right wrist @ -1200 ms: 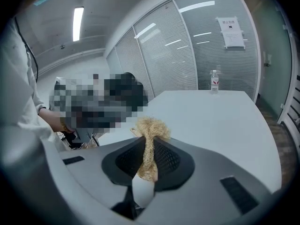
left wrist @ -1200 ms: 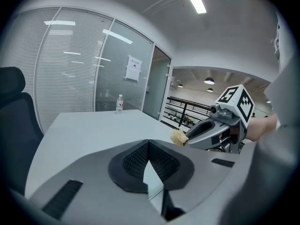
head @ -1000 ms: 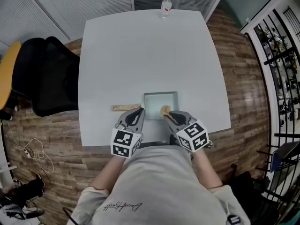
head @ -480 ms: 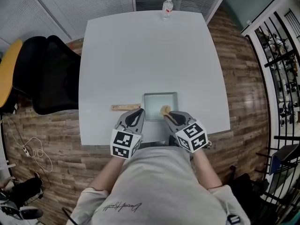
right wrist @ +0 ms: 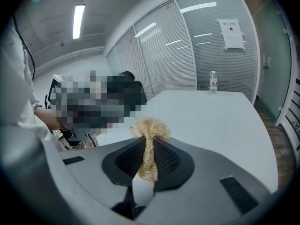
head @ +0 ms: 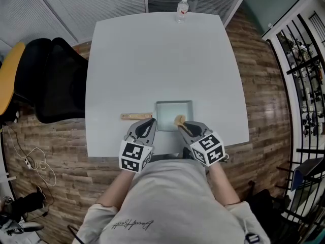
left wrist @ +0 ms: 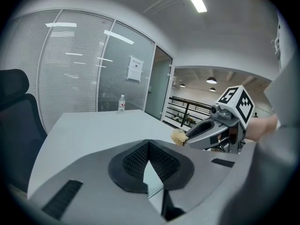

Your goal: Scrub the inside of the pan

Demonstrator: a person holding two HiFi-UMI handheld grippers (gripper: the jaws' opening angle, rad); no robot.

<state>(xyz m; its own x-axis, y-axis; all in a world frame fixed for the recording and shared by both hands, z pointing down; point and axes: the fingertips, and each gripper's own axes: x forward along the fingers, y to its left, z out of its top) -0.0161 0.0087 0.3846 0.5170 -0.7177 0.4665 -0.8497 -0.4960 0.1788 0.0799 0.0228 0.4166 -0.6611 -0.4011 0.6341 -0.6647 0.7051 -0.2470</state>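
Observation:
A square grey pan [head: 174, 115] with a wooden handle [head: 136, 116] pointing left lies on the white table [head: 152, 60], near its front edge. My left gripper [head: 151, 120] [left wrist: 149, 146] is shut with nothing in it, just in front of the pan's left front corner where the handle joins. My right gripper [head: 181, 122] [right wrist: 149, 146] is shut on a straw-coloured fibre scrubber [head: 179, 119] [right wrist: 151, 130], whose tuft sticks out past the jaws over the pan's front right rim. The left gripper view also shows the scrubber [left wrist: 178, 137] at the tip of the right gripper.
A water bottle [head: 182, 7] [right wrist: 213, 82] stands at the far edge of the table. A black office chair [head: 51, 80] sits off the table's left side. Glass walls with blinds lie beyond, and a person's torso fills the front.

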